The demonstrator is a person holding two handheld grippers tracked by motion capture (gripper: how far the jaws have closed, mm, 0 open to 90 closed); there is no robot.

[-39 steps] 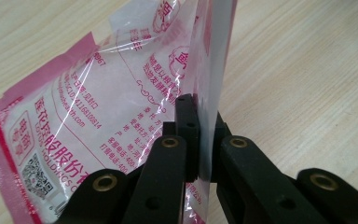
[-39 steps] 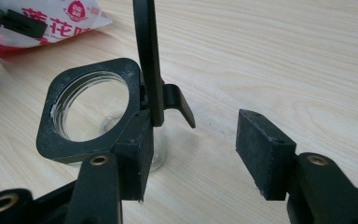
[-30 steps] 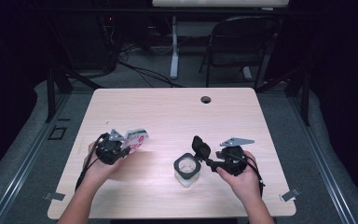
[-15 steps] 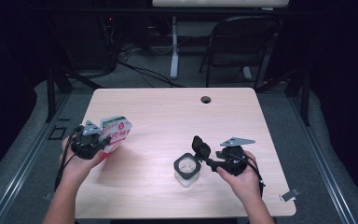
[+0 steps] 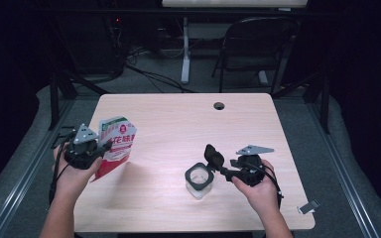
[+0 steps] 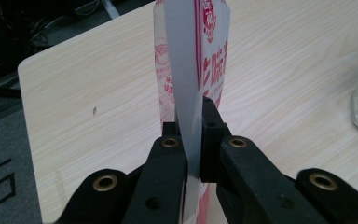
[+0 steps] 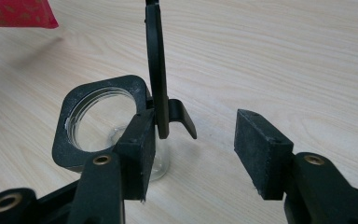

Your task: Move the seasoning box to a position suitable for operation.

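Note:
A red and white printed pouch [image 5: 119, 140] hangs upright above the table's left edge, and my left gripper [image 5: 104, 148] is shut on its side. In the left gripper view the two pads pinch the pouch's pale edge [image 6: 186, 70]. A clear jar [image 5: 198, 178] with a black square collar stands front and centre, its black flip lid [image 5: 213, 154] standing up. My right gripper [image 5: 223, 170] is beside the jar, open. In the right gripper view the left pad [image 7: 140, 140] lies against the raised lid [image 7: 156, 60], while the other pad [image 7: 261, 144] stands well apart. The jar mouth [image 7: 100, 116] is uncovered.
The wooden table [image 5: 178, 119] has a round cable hole [image 5: 219, 105] near its far edge. A folding chair [image 5: 250, 44] and floor cables sit beyond it. A small metal piece [image 5: 307, 207] lies on the floor off the front right corner.
My left hand has carried the pouch up and to the left, from over the table to its left edge, and the pouch now stands more upright. The right hand and jar have stayed put.

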